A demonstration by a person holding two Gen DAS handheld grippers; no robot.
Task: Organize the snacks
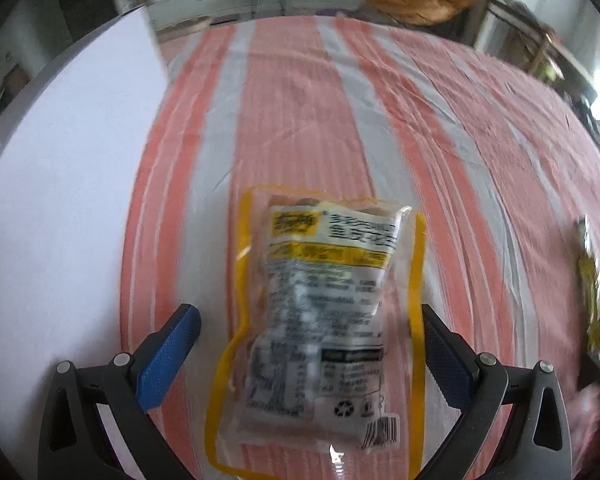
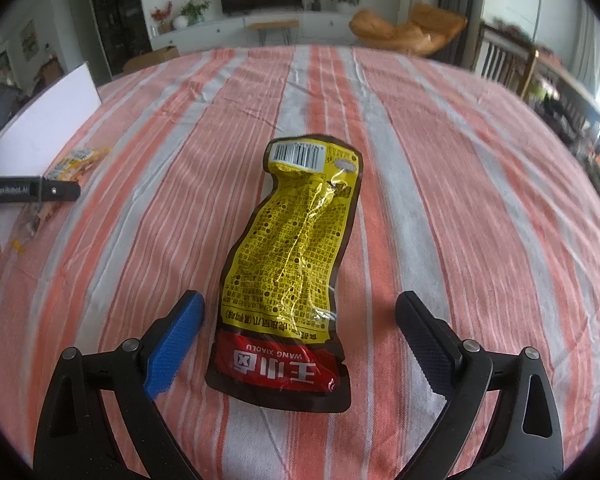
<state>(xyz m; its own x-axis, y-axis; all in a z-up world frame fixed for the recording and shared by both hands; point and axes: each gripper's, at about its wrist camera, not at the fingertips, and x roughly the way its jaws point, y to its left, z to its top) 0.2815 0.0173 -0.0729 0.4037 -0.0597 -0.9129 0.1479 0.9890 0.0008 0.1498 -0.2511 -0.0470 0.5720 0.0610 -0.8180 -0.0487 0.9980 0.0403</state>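
Observation:
In the left wrist view a clear snack packet with a yellow border lies on the striped cloth, between the wide-apart fingers of my left gripper, which is open. In the right wrist view a yellow and red snack pouch lies label down on the cloth between the fingers of my right gripper, also open. Neither gripper holds anything. The left gripper's body and the clear packet show at the far left of the right wrist view.
The table wears a pink, orange and grey striped cloth. A white board lies at the table's left side. The yellow pouch's edge shows at the right of the left wrist view. Furniture and a TV stand beyond the table.

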